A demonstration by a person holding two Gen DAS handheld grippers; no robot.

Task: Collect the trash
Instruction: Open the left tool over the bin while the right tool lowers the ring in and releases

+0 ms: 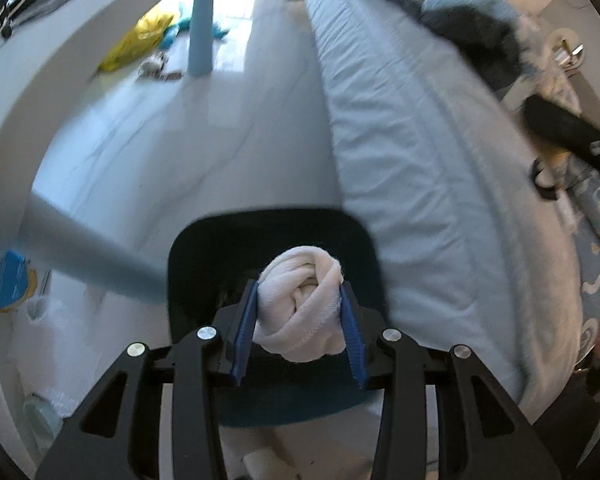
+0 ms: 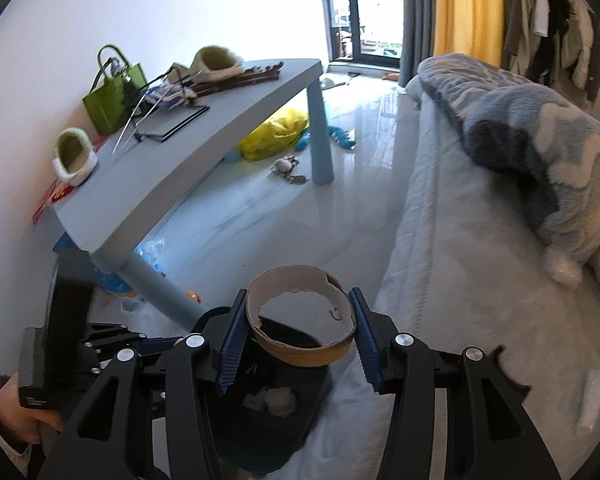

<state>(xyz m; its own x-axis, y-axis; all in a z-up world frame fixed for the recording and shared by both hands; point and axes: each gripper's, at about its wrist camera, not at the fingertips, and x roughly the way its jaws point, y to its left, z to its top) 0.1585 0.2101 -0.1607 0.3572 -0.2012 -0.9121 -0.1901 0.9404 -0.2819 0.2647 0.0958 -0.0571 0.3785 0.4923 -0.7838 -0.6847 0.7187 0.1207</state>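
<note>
White cloth, a knotted fabric wad [image 1: 304, 304], is sitting clenched between the blue fingers [image 1: 246, 328] of the left gripper [image 1: 300, 332], which is hanging over the dark trash bin [image 1: 204, 248] standing on the floor [image 1: 140, 152] beside the pale blue bed [image 1: 412, 168].

Through the right wrist camera, the right gripper [image 2: 298, 340] is grasping an empty cardboard tape ring [image 2: 300, 316] above the same trash bin [image 2: 300, 404], where white crumpled scraps [image 2: 276, 400] are lying. Nearby, the blue bench [image 2: 204, 148] is carrying two slippers and a green bag [image 2: 114, 96].
</note>
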